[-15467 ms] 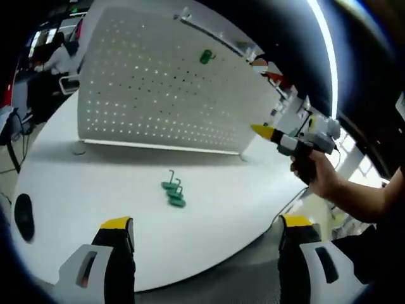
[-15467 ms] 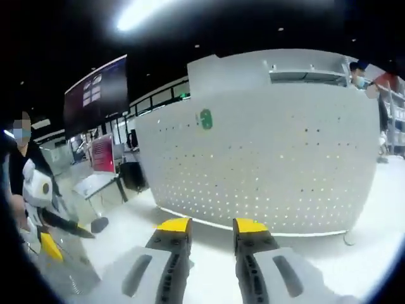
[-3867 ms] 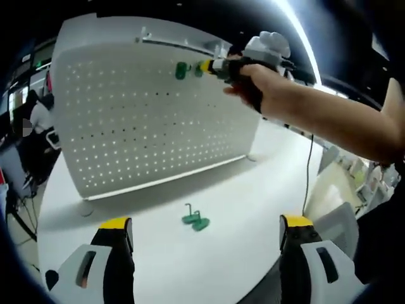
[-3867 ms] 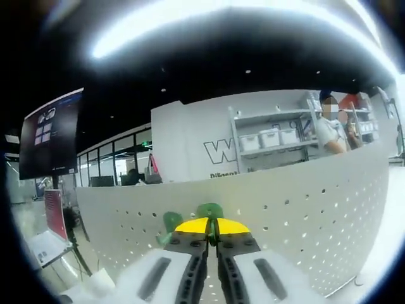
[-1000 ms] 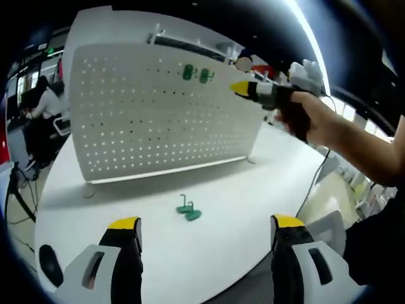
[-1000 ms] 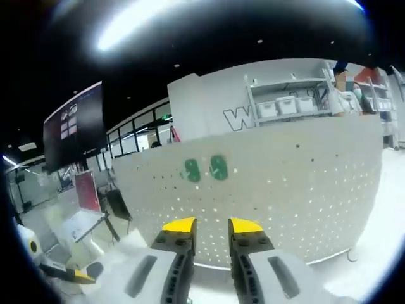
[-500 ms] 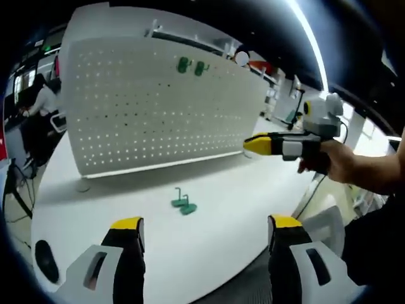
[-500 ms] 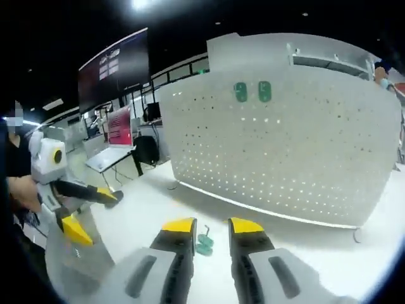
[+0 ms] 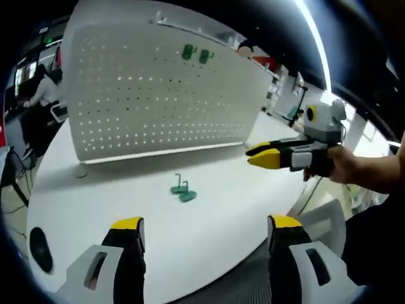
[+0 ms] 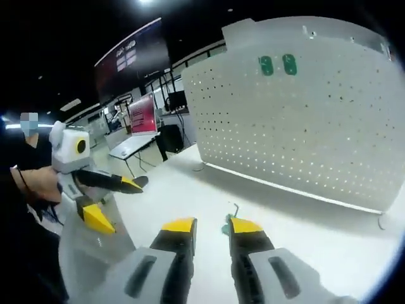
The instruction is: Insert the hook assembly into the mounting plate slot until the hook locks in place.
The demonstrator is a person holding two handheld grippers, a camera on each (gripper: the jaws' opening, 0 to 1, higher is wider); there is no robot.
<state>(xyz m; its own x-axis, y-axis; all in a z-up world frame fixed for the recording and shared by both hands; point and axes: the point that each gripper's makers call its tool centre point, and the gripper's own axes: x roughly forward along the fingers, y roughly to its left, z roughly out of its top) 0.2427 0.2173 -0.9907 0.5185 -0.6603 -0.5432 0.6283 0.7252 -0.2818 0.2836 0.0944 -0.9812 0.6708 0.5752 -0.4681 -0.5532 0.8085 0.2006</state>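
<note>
— Lying on the white table (image 9: 209, 247), in front of the pegboard mounting plate (image 9: 145, 95), two loose green hooks (image 9: 182, 190) are seen side by side, touching or nearly so. Two more, the mounted hooks (image 9: 196, 54), are seated next to each other near the plate's top edge.

— Which step is judged to be in hand?

— A fetch for the next hook, it is judged. The right gripper (image 10: 211, 228) is pointed down toward the table, and a sliver of green is caught just beside its right-hand jaw tip. Its jaws are parted by a narrow gap and nothing is gripped between them.

— And the other tool?

— The left gripper (image 9: 199, 225) is held low, near the table's edge, its jaws spread wide and empty. No part in the pick-up is suggested by its posture.

— What is called for next?

— The right gripper would need to be lowered over one hook, closed on its upright wire stem rather than its flat base, then lifted to a free slot beside the mounted pair and pressed until it locks. Care is wanted so that the neighbouring hook is not dragged along.

— What is offered by one view and not the other?

— From the left gripper view both loose hooks are laid out plainly, with the right gripper seen from the side, in the person's hand (image 9: 345, 166). In the right gripper view those hooks are mostly hidden behind its own jaws, but the left gripper is seen at the left, with monitors (image 10: 142, 114) beyond it.
</note>
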